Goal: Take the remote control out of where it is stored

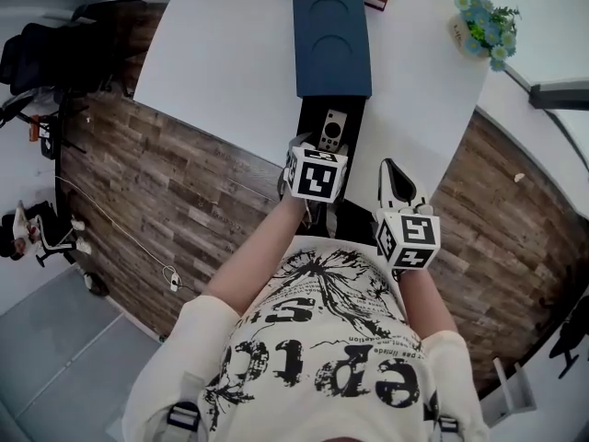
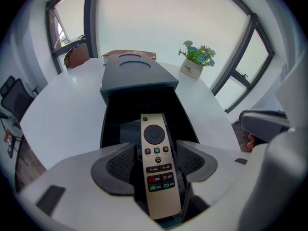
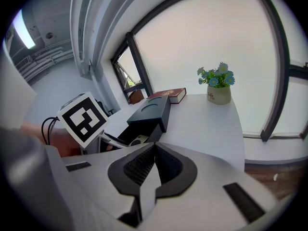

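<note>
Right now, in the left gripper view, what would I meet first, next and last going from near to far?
remote control → dark box cover → book

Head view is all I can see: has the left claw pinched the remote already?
Observer: No. The left gripper view shows the left claw open, with the remote between its pads and a gap on each side.
Operator: Where does the remote lie?
Observer: In the black tray pulled out of the dark box. Its plain end runs back past the pads.
Operator: And the other claw?
Observer: The right gripper view shows the right claw shut on nothing, off to one side of the tray.
</note>
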Demonstrator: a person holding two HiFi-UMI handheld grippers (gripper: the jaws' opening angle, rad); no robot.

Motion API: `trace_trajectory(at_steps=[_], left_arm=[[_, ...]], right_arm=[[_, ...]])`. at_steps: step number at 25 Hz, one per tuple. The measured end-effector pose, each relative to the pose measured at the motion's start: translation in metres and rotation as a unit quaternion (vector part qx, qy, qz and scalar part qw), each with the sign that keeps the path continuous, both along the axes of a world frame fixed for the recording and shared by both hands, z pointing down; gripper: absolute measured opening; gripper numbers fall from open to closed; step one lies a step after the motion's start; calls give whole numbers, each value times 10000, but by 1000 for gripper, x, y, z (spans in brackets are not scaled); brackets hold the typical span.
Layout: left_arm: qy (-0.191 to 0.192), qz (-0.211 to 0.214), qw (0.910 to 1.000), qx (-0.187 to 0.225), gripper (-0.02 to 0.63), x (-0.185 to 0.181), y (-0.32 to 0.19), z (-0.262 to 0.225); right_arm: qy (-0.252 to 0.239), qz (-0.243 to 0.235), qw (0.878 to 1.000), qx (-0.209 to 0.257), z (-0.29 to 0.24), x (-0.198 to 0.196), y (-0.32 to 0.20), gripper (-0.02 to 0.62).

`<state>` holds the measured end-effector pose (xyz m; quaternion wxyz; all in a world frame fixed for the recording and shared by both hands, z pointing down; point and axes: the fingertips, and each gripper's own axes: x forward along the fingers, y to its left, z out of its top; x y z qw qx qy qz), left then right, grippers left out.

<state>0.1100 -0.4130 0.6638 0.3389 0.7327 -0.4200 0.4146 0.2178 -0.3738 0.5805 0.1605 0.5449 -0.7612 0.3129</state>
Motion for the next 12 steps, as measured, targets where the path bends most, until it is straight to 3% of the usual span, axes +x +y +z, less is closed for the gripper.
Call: trace_trajectory(at_steps=[4, 5, 9, 12], left_arm=[[-706, 313, 9970, 90, 279, 1, -4, 8], [-732, 348, 9967, 73, 265, 3, -4, 9], [71, -302, 9995, -77, 224, 3, -8, 7], [24, -251, 9997, 29, 223, 5, -9, 8]], right_arm=[[8, 54, 10000, 18, -3, 4, -4, 3], [9, 62, 10000, 32, -4, 4, -5, 3], [39, 17, 10000, 63, -7, 4, -6, 3], [45, 14, 10000, 37, -6, 7, -7, 3]])
